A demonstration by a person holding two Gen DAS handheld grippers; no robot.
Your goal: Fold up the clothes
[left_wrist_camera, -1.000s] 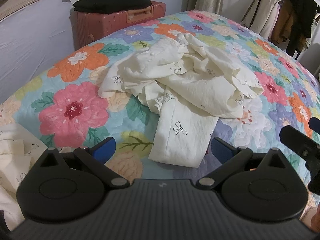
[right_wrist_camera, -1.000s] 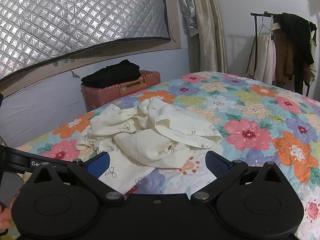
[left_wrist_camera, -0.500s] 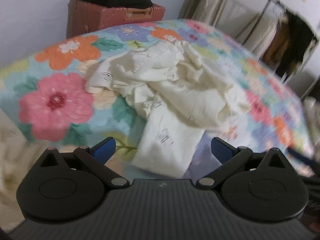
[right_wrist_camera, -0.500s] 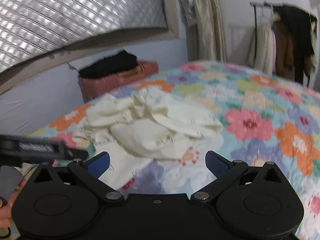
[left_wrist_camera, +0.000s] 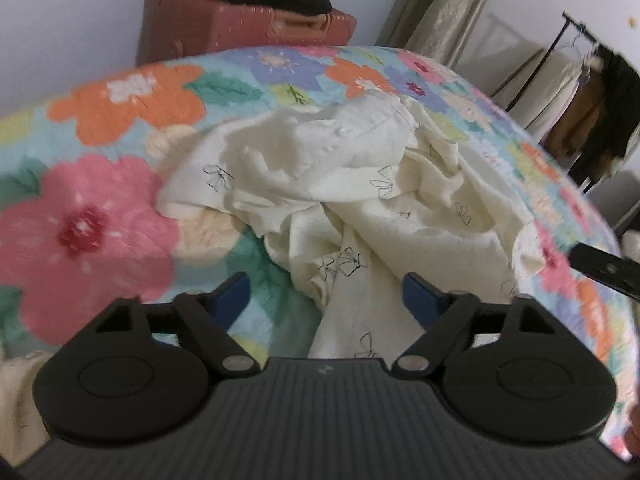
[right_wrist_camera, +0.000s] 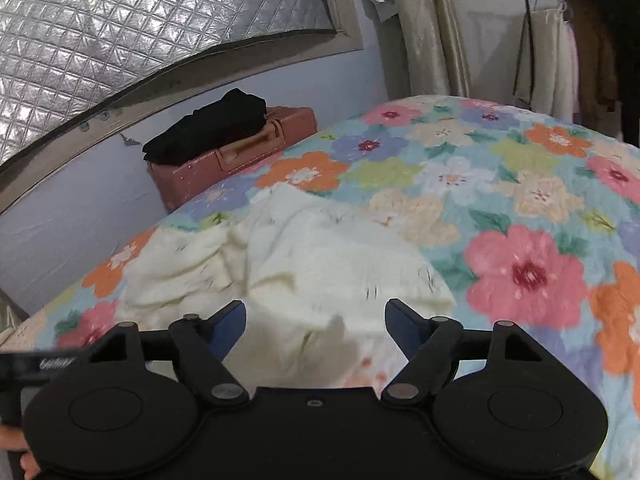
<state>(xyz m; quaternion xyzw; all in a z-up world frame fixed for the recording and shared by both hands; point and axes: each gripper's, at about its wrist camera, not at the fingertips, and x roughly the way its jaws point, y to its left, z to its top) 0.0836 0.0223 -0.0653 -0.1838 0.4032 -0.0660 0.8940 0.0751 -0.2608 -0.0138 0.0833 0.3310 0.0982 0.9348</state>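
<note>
A crumpled cream garment with small black bow prints (left_wrist_camera: 360,200) lies in a heap on the floral quilt (left_wrist_camera: 92,224). My left gripper (left_wrist_camera: 326,294) is open and empty, its blue pads on either side of the garment's near hanging end. The garment also shows in the right wrist view (right_wrist_camera: 304,264). My right gripper (right_wrist_camera: 316,322) is open and empty, just above the garment's near edge. A black part of the right gripper (left_wrist_camera: 604,268) shows at the right edge of the left wrist view.
A pink suitcase (right_wrist_camera: 240,156) with folded black clothes (right_wrist_camera: 208,124) on top stands beside the bed against the wall. A rack of hanging clothes (right_wrist_camera: 568,40) stands at the far right. Another cream cloth (left_wrist_camera: 16,396) lies at the near left of the quilt.
Both grippers have moved forward and closer to the cream garment, which now fills more of each view. Both have stayed open. The garment has not moved.
</note>
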